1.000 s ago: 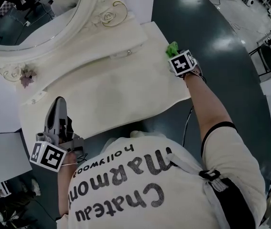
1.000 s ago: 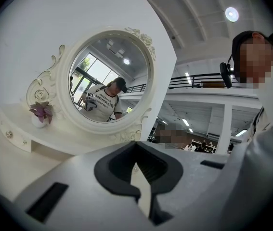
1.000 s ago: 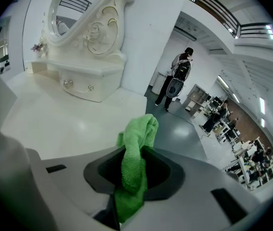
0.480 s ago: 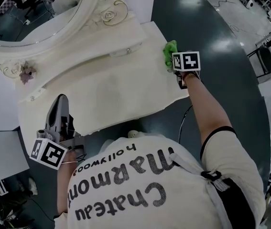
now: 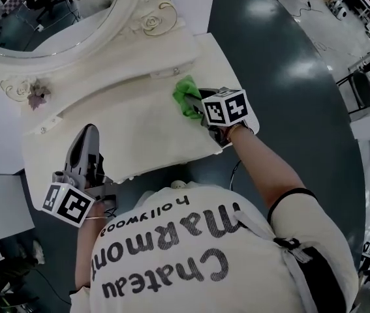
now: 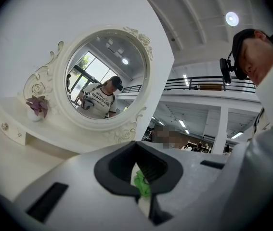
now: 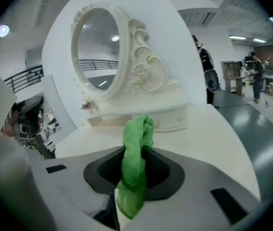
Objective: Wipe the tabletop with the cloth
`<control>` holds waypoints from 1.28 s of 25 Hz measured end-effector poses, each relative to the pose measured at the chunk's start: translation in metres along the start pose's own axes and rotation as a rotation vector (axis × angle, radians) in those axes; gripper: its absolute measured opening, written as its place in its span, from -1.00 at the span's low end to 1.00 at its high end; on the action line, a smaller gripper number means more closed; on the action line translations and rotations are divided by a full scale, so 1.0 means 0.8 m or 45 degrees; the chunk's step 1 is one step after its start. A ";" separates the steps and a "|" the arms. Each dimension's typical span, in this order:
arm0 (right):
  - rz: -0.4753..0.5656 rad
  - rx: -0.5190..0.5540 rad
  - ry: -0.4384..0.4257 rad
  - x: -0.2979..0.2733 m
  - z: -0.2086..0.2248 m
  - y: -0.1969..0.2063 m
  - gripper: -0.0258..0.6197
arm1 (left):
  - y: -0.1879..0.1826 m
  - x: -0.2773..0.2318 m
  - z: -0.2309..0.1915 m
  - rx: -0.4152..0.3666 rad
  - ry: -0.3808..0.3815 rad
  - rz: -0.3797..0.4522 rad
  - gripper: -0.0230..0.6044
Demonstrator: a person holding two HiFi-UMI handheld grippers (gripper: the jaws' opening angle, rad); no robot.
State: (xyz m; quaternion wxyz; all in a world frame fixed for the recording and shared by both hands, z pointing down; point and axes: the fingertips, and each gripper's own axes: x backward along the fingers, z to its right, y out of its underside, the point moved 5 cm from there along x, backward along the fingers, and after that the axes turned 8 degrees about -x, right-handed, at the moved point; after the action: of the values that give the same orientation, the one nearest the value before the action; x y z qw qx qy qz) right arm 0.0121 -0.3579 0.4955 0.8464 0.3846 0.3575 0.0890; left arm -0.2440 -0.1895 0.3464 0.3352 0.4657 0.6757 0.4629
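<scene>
A green cloth (image 5: 186, 96) lies bunched on the white tabletop (image 5: 139, 126), right of its middle. My right gripper (image 5: 198, 104) is shut on it, and the marker cube (image 5: 224, 107) sits just behind. In the right gripper view the cloth (image 7: 135, 160) stands pinched between the jaws and hangs out below them. My left gripper (image 5: 88, 135) rests at the tabletop's near left edge with its fingers together and nothing in them. In the left gripper view, the cloth (image 6: 142, 184) shows far off as a small green patch past the jaws.
A round white ornate mirror (image 5: 47, 18) stands at the back of the table on a raised shelf (image 5: 126, 60). A small purple flower (image 5: 39, 98) sits at the shelf's left end. Dark floor (image 5: 282, 57) lies beyond the table's right edge.
My right gripper has dragged the cloth from the table's far right corner leftward toward the middle. The left gripper has stayed at the near left edge.
</scene>
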 end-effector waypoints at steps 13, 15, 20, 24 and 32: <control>-0.182 0.189 0.137 -0.048 -0.030 0.061 -0.59 | -0.008 -0.003 0.002 -0.004 -0.047 0.027 -0.90; -0.190 0.213 0.156 -0.048 -0.031 0.061 -0.59 | -0.006 -0.010 0.006 0.013 -0.031 0.028 -0.90; -0.212 0.291 0.182 -0.048 -0.031 0.063 -0.60 | -0.007 -0.027 0.015 0.011 0.011 0.018 -0.90; -0.196 0.293 0.201 -0.046 -0.026 0.062 -0.60 | -0.004 -0.037 0.018 0.011 0.036 0.009 -0.90; -0.194 0.290 0.244 -0.033 -0.011 0.059 -0.60 | -0.002 -0.044 0.023 0.024 0.066 0.008 -0.90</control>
State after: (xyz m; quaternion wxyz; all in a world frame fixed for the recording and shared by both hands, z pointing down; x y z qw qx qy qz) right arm -0.0071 -0.3311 0.5396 0.7636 0.4394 0.4727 0.0197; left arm -0.2165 -0.2172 0.3390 0.3117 0.4588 0.6870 0.4695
